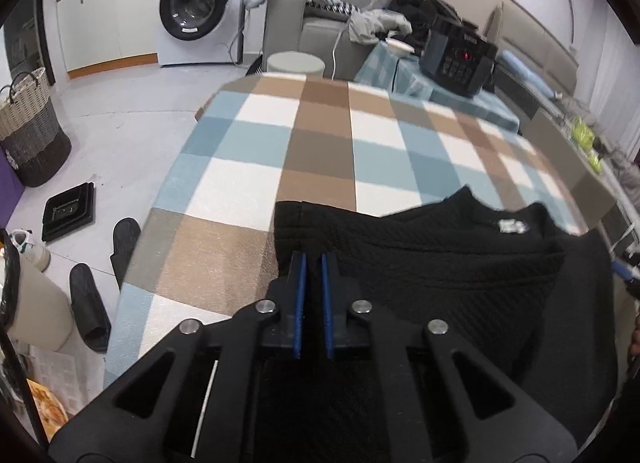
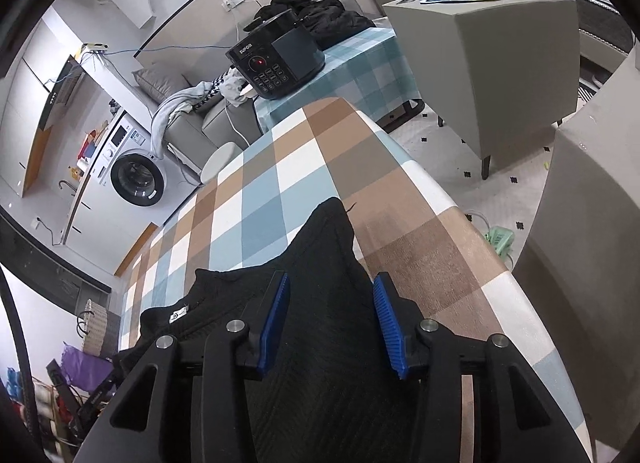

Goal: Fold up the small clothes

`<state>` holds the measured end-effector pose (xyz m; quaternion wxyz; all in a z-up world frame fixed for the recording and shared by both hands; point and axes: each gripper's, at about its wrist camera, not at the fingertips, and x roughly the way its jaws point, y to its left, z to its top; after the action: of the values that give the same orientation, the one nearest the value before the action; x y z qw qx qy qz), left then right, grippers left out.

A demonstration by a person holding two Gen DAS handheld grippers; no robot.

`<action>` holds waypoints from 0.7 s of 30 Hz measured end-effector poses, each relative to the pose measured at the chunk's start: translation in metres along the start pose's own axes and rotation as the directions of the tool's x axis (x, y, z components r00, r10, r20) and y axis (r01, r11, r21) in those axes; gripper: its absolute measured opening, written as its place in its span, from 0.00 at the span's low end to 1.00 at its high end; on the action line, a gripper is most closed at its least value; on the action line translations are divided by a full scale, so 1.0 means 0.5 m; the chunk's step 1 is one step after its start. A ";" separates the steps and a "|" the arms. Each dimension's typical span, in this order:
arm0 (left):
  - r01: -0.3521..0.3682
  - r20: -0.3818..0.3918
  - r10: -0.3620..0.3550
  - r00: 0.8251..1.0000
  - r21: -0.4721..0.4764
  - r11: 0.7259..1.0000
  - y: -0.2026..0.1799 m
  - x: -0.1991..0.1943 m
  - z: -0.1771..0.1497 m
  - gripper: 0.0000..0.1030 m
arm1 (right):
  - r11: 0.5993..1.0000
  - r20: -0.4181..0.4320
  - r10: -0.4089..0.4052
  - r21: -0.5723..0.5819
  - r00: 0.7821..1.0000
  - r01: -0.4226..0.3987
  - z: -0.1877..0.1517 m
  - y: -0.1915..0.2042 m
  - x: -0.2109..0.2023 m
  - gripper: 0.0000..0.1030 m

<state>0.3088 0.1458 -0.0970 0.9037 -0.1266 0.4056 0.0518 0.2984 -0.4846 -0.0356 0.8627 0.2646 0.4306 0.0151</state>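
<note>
Checked cloth in blue, brown and white covered the table (image 1: 248, 167) across the middle of the left wrist view, with a washing machine (image 1: 198, 3) at the upper left and a black cooker (image 1: 456, 59) at the upper right. A black knitted garment (image 1: 440, 263) lay flat over the lower right of the frame, its white label (image 1: 510, 226) showing near the neckline. The left gripper (image 1: 314, 259) sat at the bottom centre with its blue pads drawn close together over the garment's left edge; whether cloth was pinched between them could not be made out, though the jaws looked clenched.

From the right wrist view, the same table ran diagonally up the frame, a grey cube stool (image 2: 492, 59) at the upper right. The garment (image 2: 320, 263) spread from the lower centre, one pointed end reaching up the middle. The right gripper (image 2: 330, 295) hung over it, jaws parted, nothing between the pads.

Judging by its textured knit, the garment looked soft, light and limp, likely to sag and crease unless taken by corners or hems with both tools together.
</note>
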 end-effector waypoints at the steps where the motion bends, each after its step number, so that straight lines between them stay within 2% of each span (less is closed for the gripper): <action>1: -0.005 0.018 0.005 1.000 -0.009 1.000 0.004 -0.013 0.001 0.00 | 1.000 0.000 0.002 0.001 1.000 -0.002 0.000 -0.001 0.000 0.43; 6: -0.006 0.094 0.013 0.995 -0.071 0.997 0.039 -0.067 0.019 0.00 | 1.000 0.002 0.004 0.000 1.000 -0.004 -0.003 -0.001 -0.003 0.43; 16: 0.001 0.062 0.009 0.998 -0.169 0.986 0.084 -0.039 0.019 0.01 | 1.000 -0.004 -0.004 0.018 1.000 0.004 -0.003 -0.014 -0.015 0.43; 19: 0.000 0.046 0.007 0.999 -0.165 0.986 0.078 -0.037 0.013 0.01 | 1.000 -0.013 0.003 0.025 1.000 -0.002 -0.005 -0.021 -0.020 0.51; 21: 0.000 0.033 0.005 0.999 -0.147 0.989 0.069 -0.043 0.009 0.08 | 1.000 -0.017 0.012 0.023 1.000 -0.012 -0.009 -0.025 -0.023 0.51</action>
<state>0.2907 0.1806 -0.0845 0.8985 -0.1917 0.3857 0.0847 0.2852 -0.4960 -0.0354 0.8559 0.2771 0.4363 0.0176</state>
